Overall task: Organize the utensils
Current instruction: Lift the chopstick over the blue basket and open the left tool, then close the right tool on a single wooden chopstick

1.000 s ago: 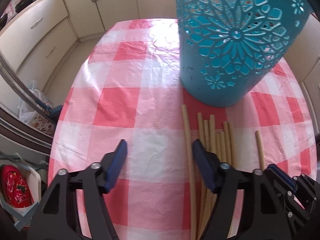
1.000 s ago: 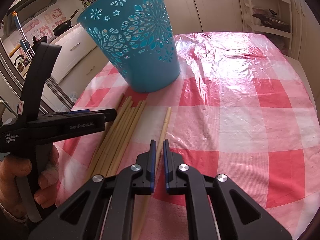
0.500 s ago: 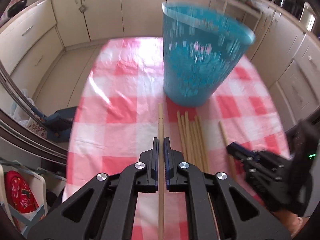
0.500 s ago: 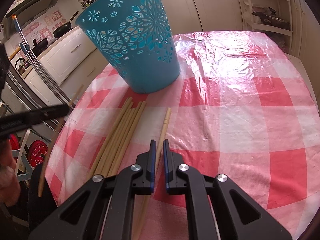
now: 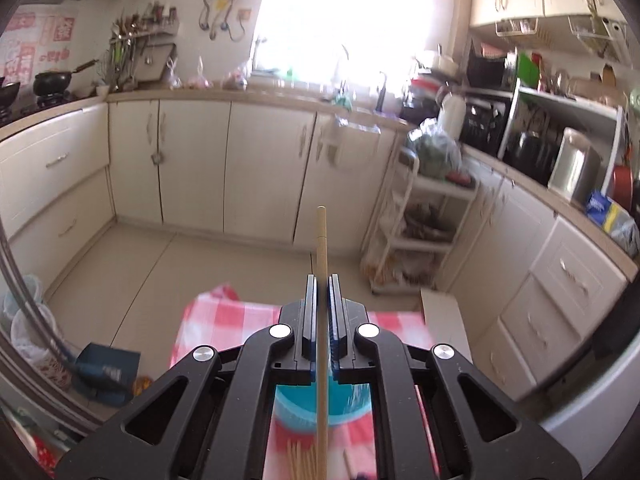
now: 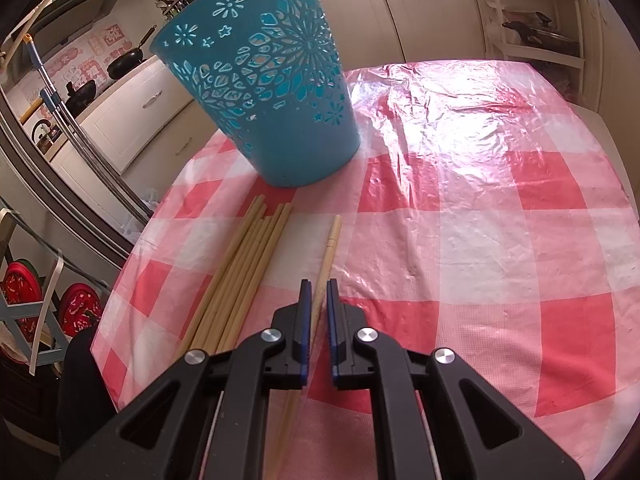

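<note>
My left gripper [image 5: 321, 280] is shut on a bamboo chopstick [image 5: 321, 240] and holds it high above the table, pointing out toward the kitchen. The blue cut-out basket [image 5: 320, 404] shows far below it between the gripper arms. In the right wrist view the basket [image 6: 264, 92] stands upright on the checked table [image 6: 480, 240]. A bundle of several chopsticks [image 6: 240, 268] lies in front of it. A single chopstick [image 6: 328, 248] lies apart, running under my right gripper [image 6: 317, 292], whose jaws stand nearly closed just above it, not visibly gripping.
Cream cabinets [image 5: 192, 168] line the far walls. A white shelf trolley [image 5: 420, 232] stands at the right. The table's left edge [image 6: 132, 256] drops off near a steel rail [image 6: 80, 136].
My left gripper closed on a chopstick, lifted it high off the table and tilted up over the basket. The right gripper has stayed in place.
</note>
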{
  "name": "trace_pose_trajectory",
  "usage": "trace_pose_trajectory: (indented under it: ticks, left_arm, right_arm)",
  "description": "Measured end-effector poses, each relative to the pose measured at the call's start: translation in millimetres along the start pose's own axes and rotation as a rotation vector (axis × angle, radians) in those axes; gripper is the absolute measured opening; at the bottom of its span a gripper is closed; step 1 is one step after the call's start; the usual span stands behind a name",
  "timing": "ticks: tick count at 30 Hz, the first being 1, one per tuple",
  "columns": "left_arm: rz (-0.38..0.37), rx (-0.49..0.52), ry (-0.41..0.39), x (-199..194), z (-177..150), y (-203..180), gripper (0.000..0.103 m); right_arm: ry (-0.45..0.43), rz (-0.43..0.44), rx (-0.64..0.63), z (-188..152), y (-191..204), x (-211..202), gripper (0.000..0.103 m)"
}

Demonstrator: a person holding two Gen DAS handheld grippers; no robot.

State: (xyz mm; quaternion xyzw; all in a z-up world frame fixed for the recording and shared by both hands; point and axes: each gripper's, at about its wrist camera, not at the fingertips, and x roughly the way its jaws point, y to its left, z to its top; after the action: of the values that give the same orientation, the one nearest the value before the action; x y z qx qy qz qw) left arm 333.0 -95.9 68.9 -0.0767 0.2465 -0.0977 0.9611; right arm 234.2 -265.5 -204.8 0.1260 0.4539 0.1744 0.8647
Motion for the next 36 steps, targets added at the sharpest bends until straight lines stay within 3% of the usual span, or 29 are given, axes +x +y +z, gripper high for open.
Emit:
trace_pose_trajectory:
  ticks: [4,8,15,20,22,24,27,30,36]
  left_arm:
    - [0.05,-0.019,-0.078,36,12,-10,0.005]
    - [0.13,-0.036,-0.09,84,-5,-9,0.005]
    - [0.187,0.002,0.015,130,-58,-4,0.005]
    - [0.205,0.047,0.099,131,-82,1,0.007]
    - [0.216,0.056,0.126,121,-88,7,0.016]
    - [0.233,0.053,0.132,105,-94,16,0.044]
    - [0.264,0.046,0.113,71,-102,29,0.064]
    - [0.286,0.037,0.111,36,-117,47,0.077]
    - [0.323,0.024,0.197,-10,-172,90,0.083]
  right_arm:
    - [0.0,0.0,0.0,0,0,0,0.008]
    - [-0.001,0.001,-0.006,0,0,0,0.009]
    - [0.0,0.002,-0.011,1,1,1,0.01]
    - [-0.001,0.003,-0.01,1,1,1,0.01]
    - [-0.001,0.004,-0.009,1,1,1,0.01]
    - [-0.001,0.008,-0.007,1,1,1,0.011]
    - [0.002,0.039,-0.013,1,1,0,0.021]
    - [0.002,0.036,-0.027,0,5,0,0.024]
    - [0.004,0.002,-0.024,3,7,1,0.024]
